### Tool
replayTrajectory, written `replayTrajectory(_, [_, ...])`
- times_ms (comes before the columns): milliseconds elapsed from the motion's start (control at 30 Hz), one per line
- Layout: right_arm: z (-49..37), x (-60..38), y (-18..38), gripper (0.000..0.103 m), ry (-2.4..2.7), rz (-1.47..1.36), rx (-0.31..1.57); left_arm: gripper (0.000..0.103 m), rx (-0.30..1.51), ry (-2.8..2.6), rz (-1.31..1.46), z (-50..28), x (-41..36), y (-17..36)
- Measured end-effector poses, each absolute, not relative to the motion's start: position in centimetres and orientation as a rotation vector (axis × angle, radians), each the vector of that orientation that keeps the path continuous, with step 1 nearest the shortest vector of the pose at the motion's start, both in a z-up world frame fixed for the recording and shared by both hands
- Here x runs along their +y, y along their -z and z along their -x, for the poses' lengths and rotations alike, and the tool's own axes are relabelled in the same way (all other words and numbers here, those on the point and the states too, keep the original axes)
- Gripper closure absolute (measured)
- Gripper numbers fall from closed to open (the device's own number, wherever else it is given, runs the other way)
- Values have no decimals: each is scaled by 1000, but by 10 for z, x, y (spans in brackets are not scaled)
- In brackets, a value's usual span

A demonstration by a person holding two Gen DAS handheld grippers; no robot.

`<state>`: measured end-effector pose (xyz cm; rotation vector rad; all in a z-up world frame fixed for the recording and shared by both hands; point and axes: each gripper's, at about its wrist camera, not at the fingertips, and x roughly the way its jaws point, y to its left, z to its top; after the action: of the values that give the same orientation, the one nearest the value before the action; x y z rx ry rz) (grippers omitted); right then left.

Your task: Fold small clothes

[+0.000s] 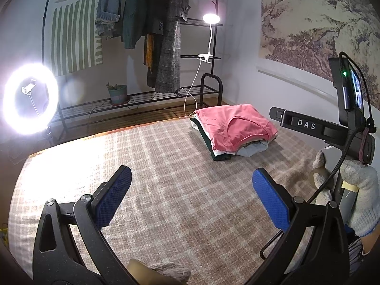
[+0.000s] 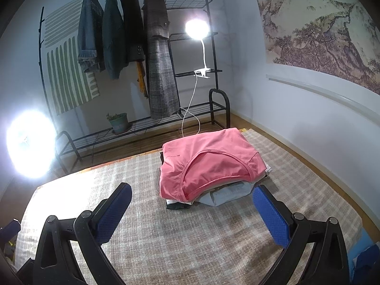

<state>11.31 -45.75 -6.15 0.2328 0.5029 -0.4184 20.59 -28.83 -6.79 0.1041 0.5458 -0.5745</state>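
A folded pink top (image 1: 235,125) (image 2: 209,163) lies on a stack of folded clothes (image 1: 237,150) (image 2: 223,196) at the far right of the checked bed cover (image 1: 166,178) (image 2: 178,232). My left gripper (image 1: 192,180) hovers open over bare cover, well short of the stack. My right gripper (image 2: 192,194) is open too, its blue pads either side of the stack's near edge, held above the cover without touching. Seen from the left wrist, the right tool's body (image 1: 323,130) and a gloved hand (image 1: 361,190) are at the right edge.
A black clothes rack (image 1: 166,35) (image 2: 142,59) with hanging coats stands past the bed, with a clip lamp (image 1: 211,19) (image 2: 197,29) and a potted plant (image 1: 117,93) (image 2: 118,122). A ring light (image 1: 29,98) (image 2: 30,143) glares at left. The wall (image 2: 308,130) runs along the right.
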Motion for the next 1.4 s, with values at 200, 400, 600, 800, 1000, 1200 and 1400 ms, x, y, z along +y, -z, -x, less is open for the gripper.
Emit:
replayTrajectory(200, [-112,-458,62,0,424,-241,501,0,544,574,-105,-206,-288,67])
replayTrajectory(400, [-112,-458,62,0,425,-240,500,0,544,572,-104,-206,-288,66])
replayTrajectory(600, [-112,-458,63,0,423,-241,502,0,543,571,-105,-205,-288,66])
replayTrajectory(800, [-112,-458,62,0,424,-243,502,0,542,571,-106,-205,-288,66])
replayTrajectory(1000, [-111,-457,62,0,422,-242,502,0,541,570,-107,-205,-287,65])
replayTrajectory(1200, [-111,-457,62,0,422,-243,502,0,541,570,-106,-205,-287,65])
replayTrajectory(1400, [-113,-456,62,0,417,-246,505,0,532,566,-109,-205,-285,63])
